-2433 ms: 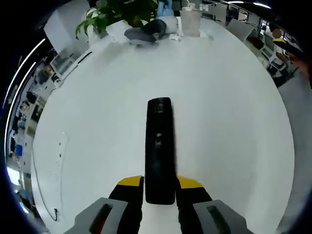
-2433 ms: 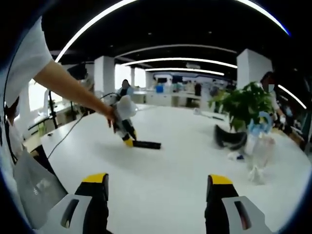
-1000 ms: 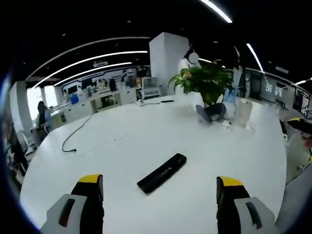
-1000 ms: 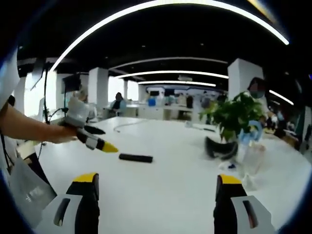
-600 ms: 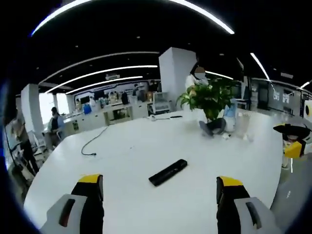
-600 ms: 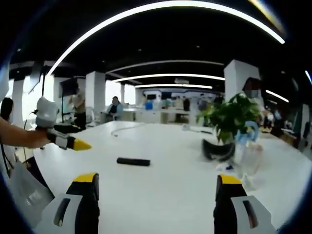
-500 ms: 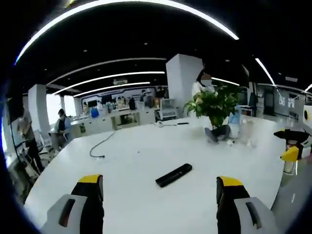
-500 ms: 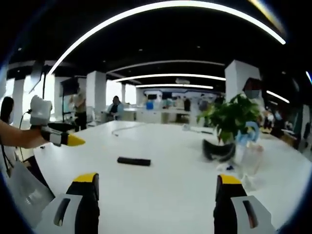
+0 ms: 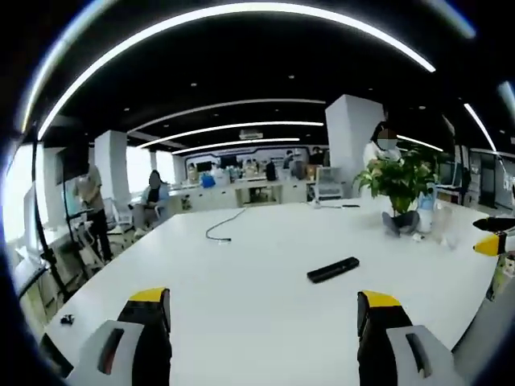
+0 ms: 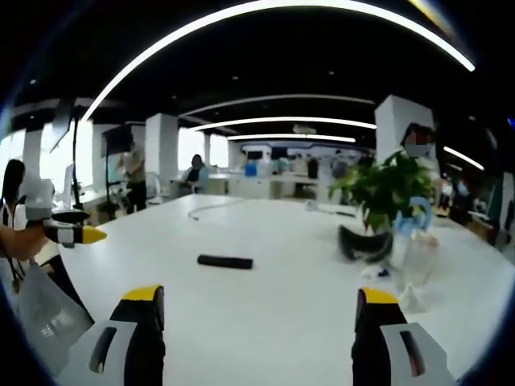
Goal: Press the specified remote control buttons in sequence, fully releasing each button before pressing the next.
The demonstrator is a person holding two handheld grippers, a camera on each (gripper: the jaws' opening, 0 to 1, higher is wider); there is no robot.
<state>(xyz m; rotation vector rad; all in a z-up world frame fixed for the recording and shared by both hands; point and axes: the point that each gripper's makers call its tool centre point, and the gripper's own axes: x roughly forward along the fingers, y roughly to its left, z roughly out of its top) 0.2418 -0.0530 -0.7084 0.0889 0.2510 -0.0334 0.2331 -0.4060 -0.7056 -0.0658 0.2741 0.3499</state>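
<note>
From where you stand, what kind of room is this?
Probably an open-plan office: a big white table with a potted plant on it, rows of desks farther back with people around them, and long curved ceiling light strips.

A wide white table point(image 9: 241, 265) spreads ahead of both tongs. Beyond it stand white pillars point(image 10: 169, 149), desks point(image 9: 241, 193) and seated people. Curved light strips point(image 10: 282, 121) cross the dark ceiling. Bright windows point(image 9: 16, 209) lie far left.
</note>
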